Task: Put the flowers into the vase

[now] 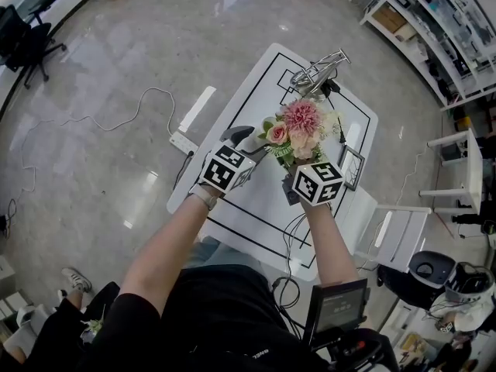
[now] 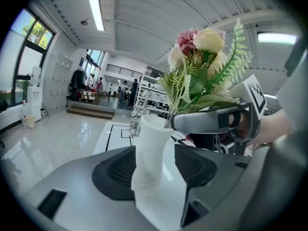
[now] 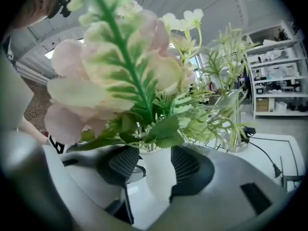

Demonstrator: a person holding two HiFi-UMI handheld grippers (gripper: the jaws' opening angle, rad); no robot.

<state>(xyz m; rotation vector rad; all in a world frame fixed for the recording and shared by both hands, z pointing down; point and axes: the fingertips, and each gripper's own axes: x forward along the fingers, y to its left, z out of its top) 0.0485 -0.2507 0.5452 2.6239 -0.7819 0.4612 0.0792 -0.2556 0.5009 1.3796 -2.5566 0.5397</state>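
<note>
White worktop [image 1: 256, 208], lab floor around. Left gripper [image 2: 153, 170] jaws clamp the vase [image 2: 153, 134] to steady it. Right gripper [image 3: 155, 165] jaws stand apart, and the flowers [image 1: 301, 126] sit in the vase.

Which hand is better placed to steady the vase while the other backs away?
Left. The left gripper is clamped on the vase; the right gripper stands open below the flowers, which already sit in the vase, so it can probably withdraw.
</note>
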